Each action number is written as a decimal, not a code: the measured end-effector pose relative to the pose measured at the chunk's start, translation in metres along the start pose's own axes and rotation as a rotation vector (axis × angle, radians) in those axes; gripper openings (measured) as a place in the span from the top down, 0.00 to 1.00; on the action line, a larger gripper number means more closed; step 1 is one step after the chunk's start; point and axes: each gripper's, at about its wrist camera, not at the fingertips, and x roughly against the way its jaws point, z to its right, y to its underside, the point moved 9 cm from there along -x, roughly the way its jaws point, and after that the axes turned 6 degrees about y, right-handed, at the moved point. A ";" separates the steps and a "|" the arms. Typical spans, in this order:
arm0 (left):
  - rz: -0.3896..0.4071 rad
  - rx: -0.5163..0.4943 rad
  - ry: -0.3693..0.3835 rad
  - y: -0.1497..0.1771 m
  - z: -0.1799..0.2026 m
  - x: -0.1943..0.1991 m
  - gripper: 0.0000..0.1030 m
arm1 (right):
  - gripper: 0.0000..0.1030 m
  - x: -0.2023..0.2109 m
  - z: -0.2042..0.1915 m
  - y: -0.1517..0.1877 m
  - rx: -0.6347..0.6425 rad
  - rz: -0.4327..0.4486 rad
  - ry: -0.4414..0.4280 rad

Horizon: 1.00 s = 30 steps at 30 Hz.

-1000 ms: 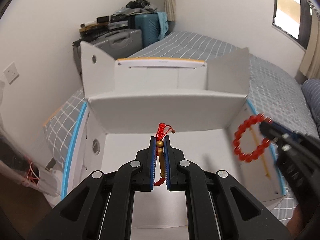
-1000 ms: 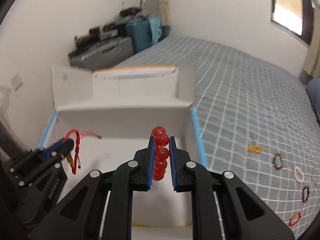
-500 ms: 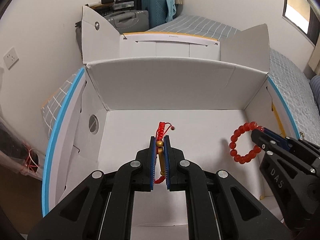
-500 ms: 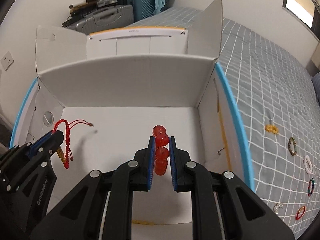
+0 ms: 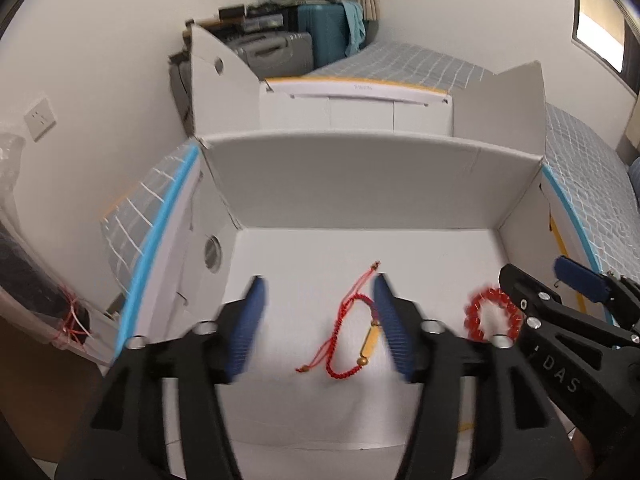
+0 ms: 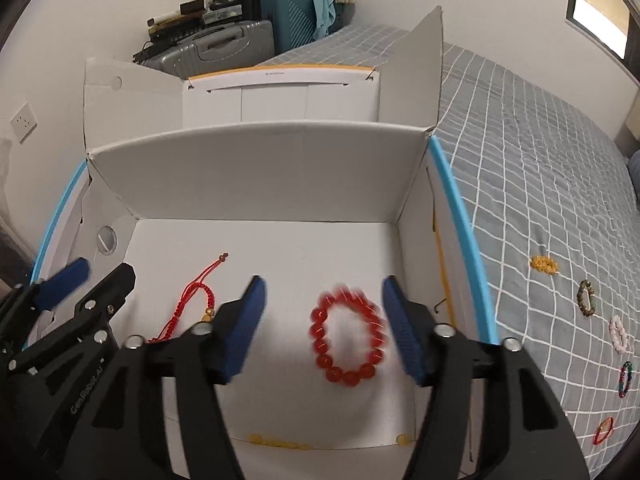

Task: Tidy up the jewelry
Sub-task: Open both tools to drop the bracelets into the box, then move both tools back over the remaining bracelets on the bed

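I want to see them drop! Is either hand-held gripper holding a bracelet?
No. Both just opened; the cord bracelet and bead bracelet are loose in the box.

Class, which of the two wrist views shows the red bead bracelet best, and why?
The right wrist view: the red bead bracelet shows as a whole ring between the open right gripper fingers. In the left wrist view it is small, blurred and partly hidden by that gripper.
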 end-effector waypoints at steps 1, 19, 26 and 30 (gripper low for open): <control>0.009 -0.001 -0.006 -0.001 0.000 0.003 0.37 | 0.28 0.003 0.003 -0.001 -0.007 0.013 0.004; 0.138 -0.032 -0.017 -0.024 0.038 0.051 0.05 | 0.07 0.065 0.102 -0.006 -0.128 0.199 0.086; 0.151 -0.084 0.029 -0.026 0.096 0.061 0.05 | 0.07 0.082 0.171 0.012 -0.170 0.210 0.143; 0.160 -0.103 0.084 -0.026 0.138 0.066 0.05 | 0.07 0.087 0.218 0.026 -0.207 0.204 0.189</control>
